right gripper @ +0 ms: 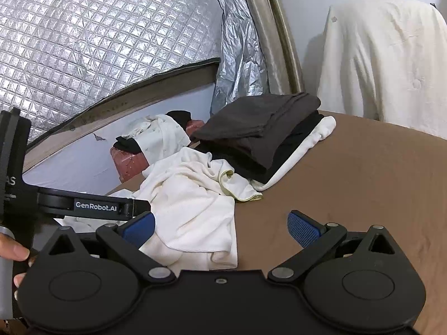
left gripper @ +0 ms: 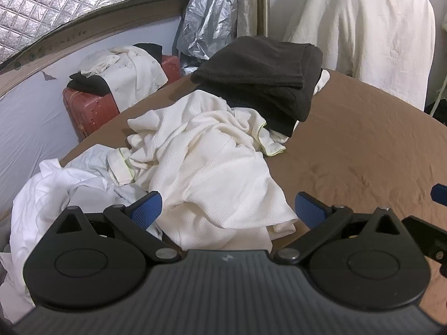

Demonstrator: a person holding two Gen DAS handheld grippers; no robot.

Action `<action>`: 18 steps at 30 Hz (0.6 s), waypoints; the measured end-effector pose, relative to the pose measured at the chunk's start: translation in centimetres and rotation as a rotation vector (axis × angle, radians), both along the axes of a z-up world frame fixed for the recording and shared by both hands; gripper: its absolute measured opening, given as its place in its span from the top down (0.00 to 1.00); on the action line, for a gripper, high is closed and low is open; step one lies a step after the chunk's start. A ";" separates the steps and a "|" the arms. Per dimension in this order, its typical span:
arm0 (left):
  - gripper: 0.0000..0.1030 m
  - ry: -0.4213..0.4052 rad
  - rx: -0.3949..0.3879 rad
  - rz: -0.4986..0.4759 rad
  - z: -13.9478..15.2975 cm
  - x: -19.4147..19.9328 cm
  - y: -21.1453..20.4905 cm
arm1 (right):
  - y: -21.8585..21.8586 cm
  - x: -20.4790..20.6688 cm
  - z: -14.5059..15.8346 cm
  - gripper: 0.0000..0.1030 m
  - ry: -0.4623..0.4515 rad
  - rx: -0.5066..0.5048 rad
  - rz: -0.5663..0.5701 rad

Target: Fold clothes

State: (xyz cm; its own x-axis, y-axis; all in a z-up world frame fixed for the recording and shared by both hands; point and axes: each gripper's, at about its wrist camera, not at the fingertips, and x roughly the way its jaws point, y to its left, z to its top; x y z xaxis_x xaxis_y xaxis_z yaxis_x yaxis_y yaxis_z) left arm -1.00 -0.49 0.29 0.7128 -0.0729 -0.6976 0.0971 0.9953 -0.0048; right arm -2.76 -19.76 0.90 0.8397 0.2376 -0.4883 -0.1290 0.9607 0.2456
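Left-wrist view: beyond both wide-open, empty tongs, left gripper [left gripper: 227, 209] and right gripper [right gripper: 220, 227], a folded dark stack [left gripper: 262, 75] is done, while the crumpled cream waffle-knit garment [left gripper: 212, 167] just ahead awaits folding.

White lettering "GenRobot.AI" on black side of left gripper [right gripper: 96, 206] | partial letters "AS" on its black handle block [right gripper: 11, 167]

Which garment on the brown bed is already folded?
The dark brown one topping the far stack, flat and squared; the cream waffle garment and white one lie crumpled.
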 end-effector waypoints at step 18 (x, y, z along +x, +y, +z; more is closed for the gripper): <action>0.47 0.017 -0.212 0.165 -3.2 7.2 8.4 | -1.3 5.0 -6.7 0.03 0.151 0.247 0.167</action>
